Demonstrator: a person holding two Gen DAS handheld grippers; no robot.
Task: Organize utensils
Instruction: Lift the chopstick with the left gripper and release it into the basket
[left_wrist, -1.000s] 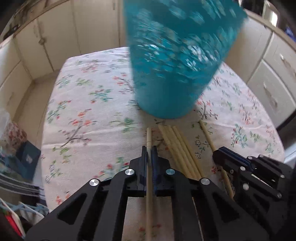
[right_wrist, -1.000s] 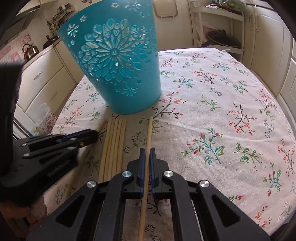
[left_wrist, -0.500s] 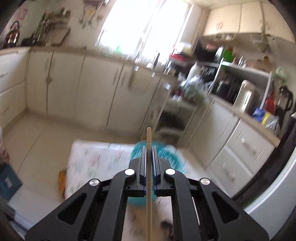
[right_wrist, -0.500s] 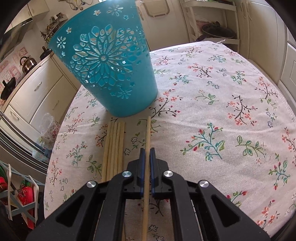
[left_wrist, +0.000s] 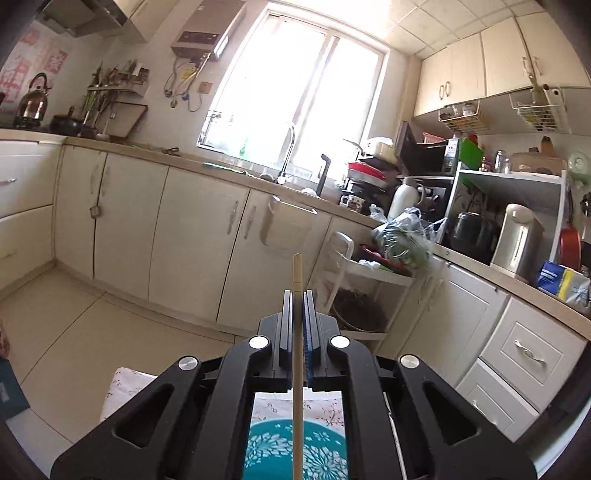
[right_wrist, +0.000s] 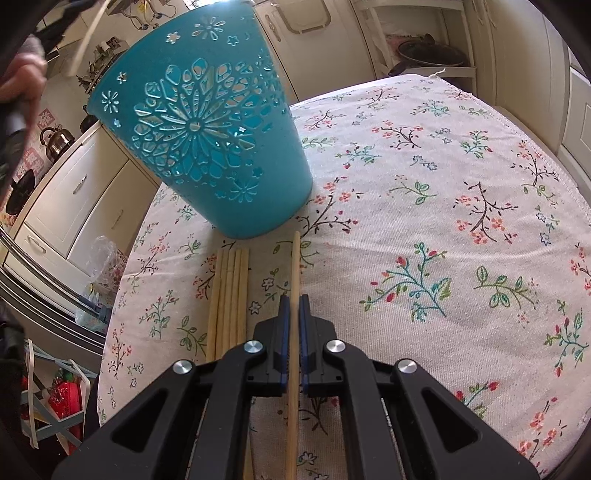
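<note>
A teal cut-out basket (right_wrist: 207, 140) stands on the floral tablecloth (right_wrist: 424, 192). My right gripper (right_wrist: 294, 297) is shut on a wooden chopstick (right_wrist: 294, 266) that lies on the cloth pointing at the basket's base. Several more chopsticks (right_wrist: 229, 291) lie in a bundle just to its left. My left gripper (left_wrist: 297, 293) is shut on another chopstick (left_wrist: 297, 273) and is raised high, level with the kitchen; the basket (left_wrist: 280, 454) shows below it between the finger arms. That chopstick (right_wrist: 86, 35) and the holding hand appear top left in the right wrist view.
Cream cabinets (left_wrist: 177, 236), a counter with a sink tap (left_wrist: 288, 151) and a window stand beyond the table. A shelf rack (left_wrist: 509, 214) with appliances is at the right. The table edge (right_wrist: 524, 129) lies far right.
My left gripper has lifted its chopstick off the cloth and swung up above the basket, now facing the kitchen. My right gripper stays shut on its chopstick, almost unmoved.
</note>
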